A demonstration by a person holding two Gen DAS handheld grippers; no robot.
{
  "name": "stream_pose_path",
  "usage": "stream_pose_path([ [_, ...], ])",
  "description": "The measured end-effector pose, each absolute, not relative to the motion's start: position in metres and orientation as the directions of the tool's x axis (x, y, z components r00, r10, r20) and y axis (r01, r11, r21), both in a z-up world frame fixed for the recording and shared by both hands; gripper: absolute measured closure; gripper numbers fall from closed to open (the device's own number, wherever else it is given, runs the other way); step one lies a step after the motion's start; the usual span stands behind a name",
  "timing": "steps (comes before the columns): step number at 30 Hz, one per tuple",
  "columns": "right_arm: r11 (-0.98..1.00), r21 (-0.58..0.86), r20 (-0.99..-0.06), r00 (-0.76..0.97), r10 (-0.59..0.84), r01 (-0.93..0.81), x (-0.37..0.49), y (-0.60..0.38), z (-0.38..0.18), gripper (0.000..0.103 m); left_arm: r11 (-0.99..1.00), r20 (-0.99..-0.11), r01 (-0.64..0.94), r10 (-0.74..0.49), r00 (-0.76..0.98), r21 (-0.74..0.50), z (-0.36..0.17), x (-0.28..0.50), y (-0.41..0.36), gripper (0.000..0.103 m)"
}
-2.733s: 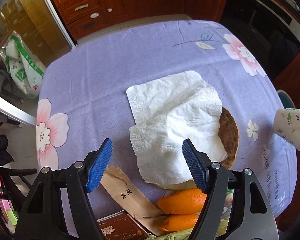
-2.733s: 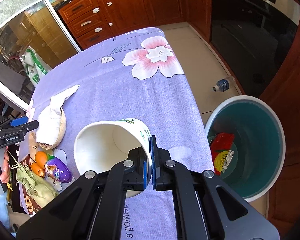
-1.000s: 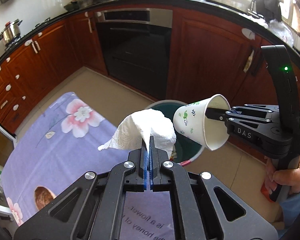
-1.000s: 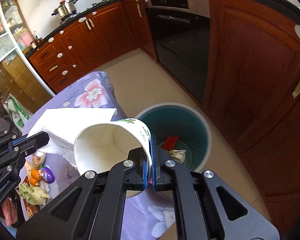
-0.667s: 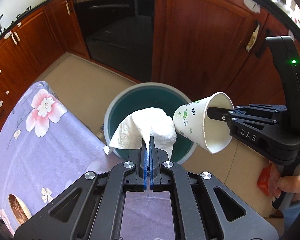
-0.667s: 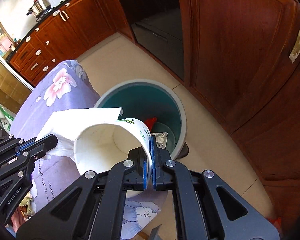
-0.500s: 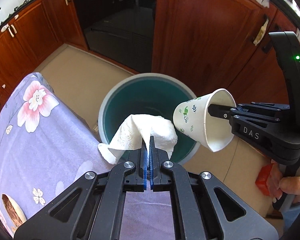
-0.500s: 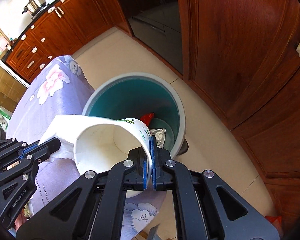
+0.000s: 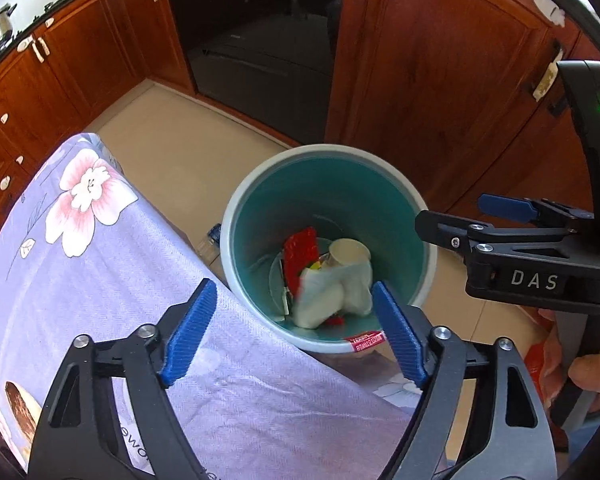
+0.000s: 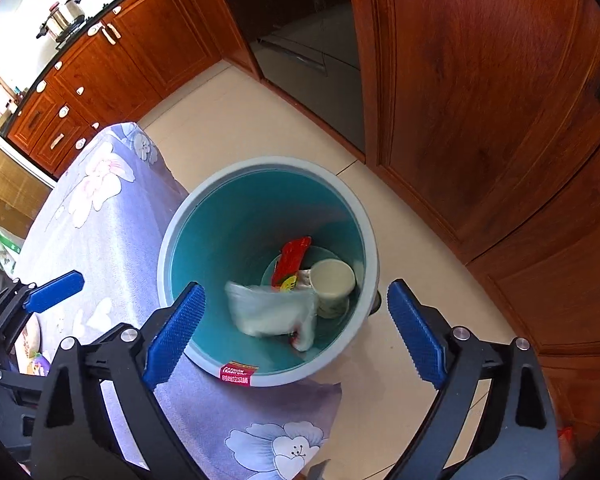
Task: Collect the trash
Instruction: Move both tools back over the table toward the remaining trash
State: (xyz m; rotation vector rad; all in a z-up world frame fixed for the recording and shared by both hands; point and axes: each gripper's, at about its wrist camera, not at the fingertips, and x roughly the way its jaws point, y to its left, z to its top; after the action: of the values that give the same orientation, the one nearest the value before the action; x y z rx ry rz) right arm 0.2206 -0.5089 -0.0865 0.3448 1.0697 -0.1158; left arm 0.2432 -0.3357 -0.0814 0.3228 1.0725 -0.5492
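Note:
A teal bin with a grey rim (image 9: 236, 208) (image 10: 172, 236) stands on the floor beside the table. Inside it lie a white paper cup (image 9: 348, 252) (image 10: 334, 280), mouth up, a white paper towel (image 9: 328, 300) (image 10: 272, 308) blurred in motion, and a red wrapper (image 9: 300, 246) (image 10: 292, 256). My left gripper (image 9: 294, 334) hangs over the bin's near rim, jaws opening, nothing between them. My right gripper (image 10: 296, 332) (image 9: 452, 210) hovers above the bin too, jaws opening and holding nothing.
The table under a purple flowered cloth (image 9: 100, 272) (image 10: 100, 220) reaches the bin's left side. A plastic bottle (image 9: 212, 236) lies on the tiled floor by the bin. Brown wooden cabinets (image 10: 480, 100) and a dark oven (image 9: 260, 40) stand close behind. A hand (image 9: 592, 372) holds the right gripper.
Both grippers have gone from shut to wide open. The paper towel has left the left gripper and the cup the right; both now lie in the bin.

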Motion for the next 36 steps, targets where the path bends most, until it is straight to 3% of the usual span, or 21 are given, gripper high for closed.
stream_pose_path([
  [2, 0.944, 0.211, -0.875, 0.479, 0.066, 0.254, 0.222, -0.506, -0.084, 0.013, 0.830, -0.889, 0.558, -0.269, 0.370, -0.019, -0.078, 0.242, -0.332, 0.009],
  [4, 0.946, 0.210, -0.877, 0.476, 0.070, 0.248, 0.222, -0.505, -0.083, 0.012, 0.835, -0.885, 0.550, -0.276, 0.375, -0.027, -0.074, 0.243, -0.328, 0.006],
  [21, 0.964, 0.193, -0.861, 0.502, 0.079, 0.180, 0.200, -0.468, -0.049, 0.012, 0.851, -0.868, 0.523, -0.287, 0.406, -0.037, -0.046, 0.206, -0.297, 0.005],
  [36, 0.985, 0.174, -0.835, 0.532, 0.142, 0.009, 0.184, -0.377, -0.016, 0.012, 0.912, -0.843, 0.405, -0.266, 0.468, -0.062, -0.025, 0.176, -0.194, 0.004],
])
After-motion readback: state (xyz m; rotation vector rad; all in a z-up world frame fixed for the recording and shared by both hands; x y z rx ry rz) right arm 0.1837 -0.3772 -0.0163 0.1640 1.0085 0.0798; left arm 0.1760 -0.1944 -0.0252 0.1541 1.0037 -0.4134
